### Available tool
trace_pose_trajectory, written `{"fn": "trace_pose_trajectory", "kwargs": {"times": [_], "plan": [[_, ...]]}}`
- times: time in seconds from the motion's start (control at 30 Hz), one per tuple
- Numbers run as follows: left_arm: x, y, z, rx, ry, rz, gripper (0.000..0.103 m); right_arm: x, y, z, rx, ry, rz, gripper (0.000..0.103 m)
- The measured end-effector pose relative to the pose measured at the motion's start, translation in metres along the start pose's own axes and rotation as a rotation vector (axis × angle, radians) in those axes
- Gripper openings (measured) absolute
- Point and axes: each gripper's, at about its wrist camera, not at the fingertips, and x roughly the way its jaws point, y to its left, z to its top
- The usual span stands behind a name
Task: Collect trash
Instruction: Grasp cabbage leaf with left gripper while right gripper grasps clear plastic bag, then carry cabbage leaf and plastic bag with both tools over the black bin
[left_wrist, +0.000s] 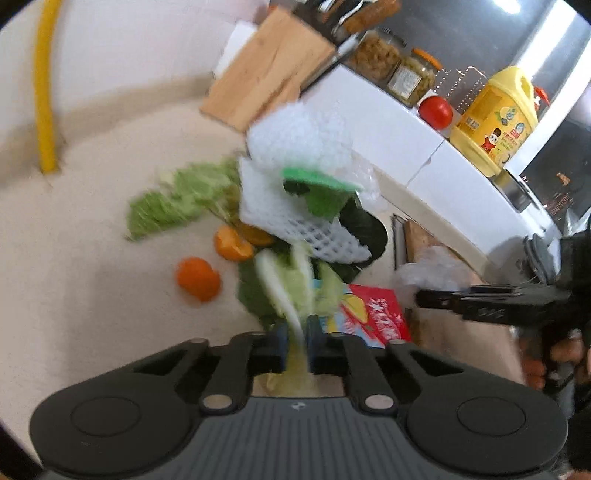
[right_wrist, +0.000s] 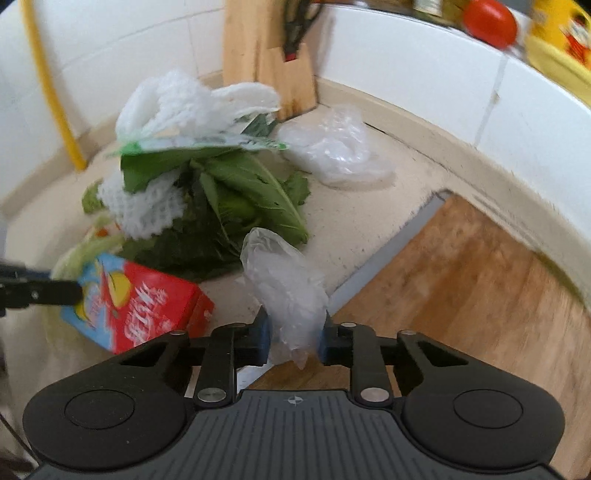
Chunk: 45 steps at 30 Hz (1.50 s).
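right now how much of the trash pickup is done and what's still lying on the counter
Nothing visibly collected yet; no bin is in view. In hand: the left hand-held gripper is closed on a pale cabbage leaf, and the right hand-held gripper holds a clear plastic bag. Left on the counter: red carton, foam netting, leafy greens, orange peels, another plastic bag.

tomato (left_wrist: 436, 111), yellow oil jug (left_wrist: 496, 122), jars (left_wrist: 410, 79)

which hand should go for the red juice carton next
Neither is free: the left hand-held gripper pinches a cabbage leaf, the right a plastic bag. Once emptied, probably left; the red juice carton lies beside its fingertips.
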Motion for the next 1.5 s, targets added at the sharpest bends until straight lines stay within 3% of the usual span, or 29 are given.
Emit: {"fn": "trace_pose_trajectory", "kwargs": {"times": [0.27,0.5,1.03,1.5], "plan": [[-0.030,0.004,-0.010,-0.029,-0.035,-0.027,0.002,-0.041,0.009,-0.007,0.064,-0.079,0.053,0.029],[-0.068,0.013,-0.030,-0.050,-0.073,0.007,0.002,-0.066,0.048,-0.012,0.033,-0.125,0.143,0.029],[-0.138,0.038,-0.050,-0.100,-0.204,0.090,0.002,-0.071,0.127,-0.020,-0.040,-0.123,0.284,0.029],[-0.203,0.072,-0.087,-0.202,-0.312,0.234,0.002,-0.060,0.215,-0.021,-0.184,-0.088,0.440,0.029]]}}
